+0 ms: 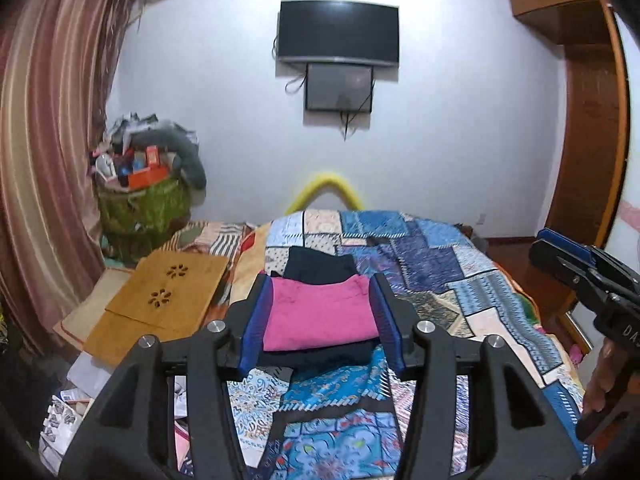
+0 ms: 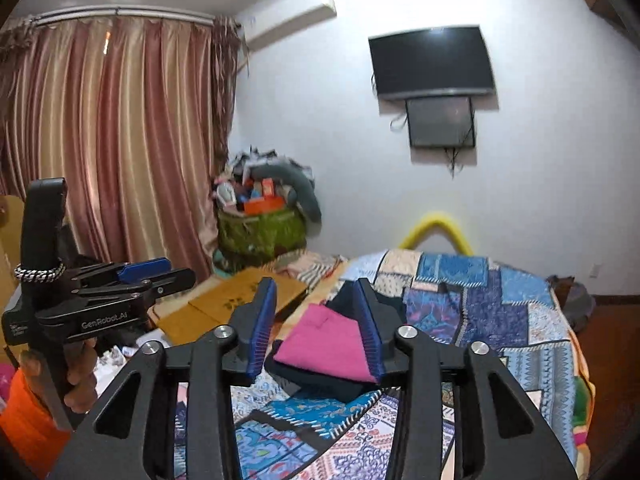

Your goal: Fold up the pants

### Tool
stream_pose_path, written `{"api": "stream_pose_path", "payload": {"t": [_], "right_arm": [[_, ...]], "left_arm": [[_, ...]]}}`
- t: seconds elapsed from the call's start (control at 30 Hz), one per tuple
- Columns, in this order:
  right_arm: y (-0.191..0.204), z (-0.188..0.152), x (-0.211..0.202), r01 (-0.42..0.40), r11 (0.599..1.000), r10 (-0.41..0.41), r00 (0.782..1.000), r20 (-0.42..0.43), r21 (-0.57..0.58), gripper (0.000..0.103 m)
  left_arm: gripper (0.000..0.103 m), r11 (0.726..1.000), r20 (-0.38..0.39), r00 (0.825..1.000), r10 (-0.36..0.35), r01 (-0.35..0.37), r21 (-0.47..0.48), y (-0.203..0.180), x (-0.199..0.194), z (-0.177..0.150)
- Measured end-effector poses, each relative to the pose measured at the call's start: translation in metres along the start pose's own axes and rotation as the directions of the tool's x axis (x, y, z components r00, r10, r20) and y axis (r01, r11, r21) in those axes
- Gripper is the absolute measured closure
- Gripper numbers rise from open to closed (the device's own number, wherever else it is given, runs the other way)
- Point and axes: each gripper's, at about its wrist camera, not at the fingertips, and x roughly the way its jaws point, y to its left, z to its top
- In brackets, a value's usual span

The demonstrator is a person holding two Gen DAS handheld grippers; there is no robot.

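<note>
A folded pink garment (image 1: 320, 316) (image 2: 328, 344) lies on top of a folded dark one (image 1: 320, 266) (image 2: 320, 384) on the patchwork quilt of the bed (image 1: 460, 280) (image 2: 500, 320). My left gripper (image 1: 322, 300) hangs above the bed, short of the stack, with its blue pads (image 1: 262, 320) standing apart and nothing between them. My right gripper (image 2: 316, 316) is also open and empty, and frames the pink fold from the near side. Each gripper shows in the other's view, held in a hand: the right gripper (image 1: 540, 246) at the right edge, the left gripper (image 2: 172, 274) at the left.
A wooden lap table (image 1: 168, 296) (image 2: 240, 300) lies left of the bed. Behind it stands a green basket (image 1: 144, 208) (image 2: 260, 232) heaped with things, beside a striped curtain (image 1: 44, 160). A TV (image 1: 338, 34) hangs on the far wall. A wooden wardrobe (image 1: 592, 140) stands on the right.
</note>
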Motion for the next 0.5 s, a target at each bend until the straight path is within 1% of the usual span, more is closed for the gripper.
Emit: {"api": "stream_pose_path", "payload": {"t": [0.03,0.07,0.1,0.13,0.2,0.23,0.27,0.3,0.33,0.37,0.43,0.47,0.5], "right_arm": [[0.005,-0.003,-0.009,0.010,1.000,-0.010,1.000,0.014,-0.008,0.065],[0.009,-0.006,-0.016,0.017,1.000,-0.017,1.000,0.023,-0.012,0.063],[0.011,-0.009,-0.023,0.022,1.000,-0.022,0.999,0.029,-0.015,0.057],[0.014,-0.011,-0.027,0.025,1.000,-0.024,0.999,0.034,-0.015,0.054],[0.018,-0.016,-0.037,0.042,0.999,-0.041,0.998,0.050,-0.015,0.043],[0.019,-0.017,-0.040,0.050,0.999,-0.049,0.997,0.057,-0.012,0.040],[0.019,-0.019,-0.043,0.054,0.999,-0.053,0.997,0.059,-0.004,0.032],[0.019,-0.019,-0.044,0.055,0.998,-0.055,0.997,0.057,0.004,0.025],[0.018,-0.020,-0.044,0.054,0.998,-0.055,0.997,0.056,0.014,0.022],[0.017,-0.021,-0.045,0.057,0.998,-0.058,0.997,0.057,0.023,0.017],[0.016,-0.022,-0.045,0.068,0.997,-0.069,0.996,0.061,0.028,0.007],[0.017,-0.023,-0.046,0.067,0.997,-0.069,0.996,0.061,0.028,0.000],[0.017,-0.023,-0.046,0.068,0.997,-0.069,0.996,0.064,0.030,0.000]], "left_arm": [[0.053,1.000,0.013,1.000,0.002,-0.002,0.002,-0.004,-0.008,-0.003],[0.053,1.000,0.032,0.999,0.008,-0.008,0.003,-0.007,-0.019,-0.007],[0.050,1.000,0.051,0.999,0.010,-0.010,0.000,-0.010,-0.030,-0.011],[0.046,1.000,0.066,0.998,0.007,-0.007,-0.006,-0.012,-0.038,-0.014],[0.041,1.000,0.089,0.996,0.016,-0.015,-0.016,-0.015,-0.052,-0.020],[0.038,0.999,0.106,0.994,0.031,-0.029,-0.017,-0.017,-0.061,-0.024],[0.034,0.999,0.117,0.992,0.043,-0.041,-0.019,-0.018,-0.067,-0.026],[0.027,0.999,0.124,0.991,0.047,-0.045,-0.024,-0.018,-0.071,-0.028],[0.020,0.998,0.132,0.990,0.049,-0.044,-0.036,-0.017,-0.076,-0.031],[0.018,0.998,0.138,0.989,0.048,-0.043,-0.044,-0.017,-0.079,-0.033],[0.008,0.998,0.143,0.989,0.047,-0.040,-0.052,-0.016,-0.083,-0.036],[0.005,0.998,0.143,0.989,0.049,-0.042,-0.049,-0.016,-0.083,-0.037],[0.001,0.998,0.146,0.988,0.059,-0.052,-0.047,-0.016,-0.083,-0.038]]}}
